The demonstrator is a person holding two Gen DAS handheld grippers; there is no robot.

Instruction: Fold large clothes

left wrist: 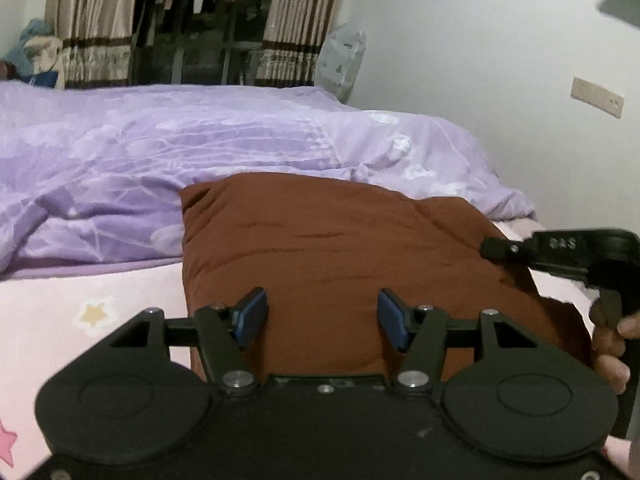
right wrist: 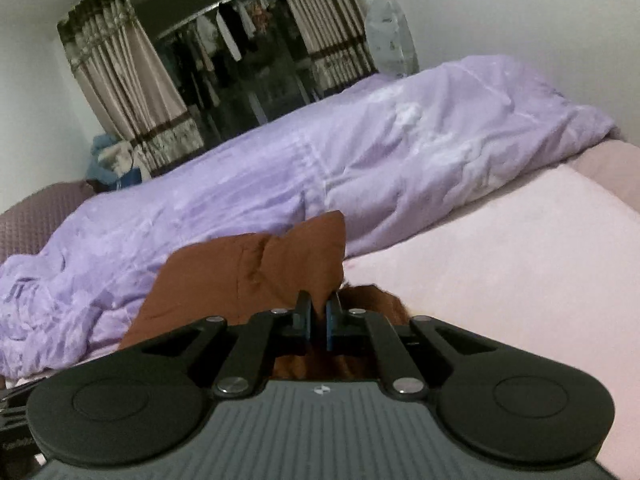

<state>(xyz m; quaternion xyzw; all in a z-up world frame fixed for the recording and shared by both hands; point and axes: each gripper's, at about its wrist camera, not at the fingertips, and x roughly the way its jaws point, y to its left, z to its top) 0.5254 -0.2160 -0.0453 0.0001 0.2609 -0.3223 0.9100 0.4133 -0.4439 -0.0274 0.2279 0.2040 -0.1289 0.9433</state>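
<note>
Brown garment (right wrist: 256,276) between right gripper (right wrist: 318,322) jaws, unseen from left wrist.

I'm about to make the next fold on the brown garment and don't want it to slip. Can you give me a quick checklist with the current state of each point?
1. Right gripper shut on the brown garment: ok, fabric edge pinched between its pads.
2. Left gripper holding fabric: not ok, open above the garment.
3. Garment folded into a compact block: ok.
4. Room on the pink sheet to the right: ok.
5. Purple duvet clear of the garment: not ok, it meets the far edge.
6. Grip depth: cannot tell.
</note>
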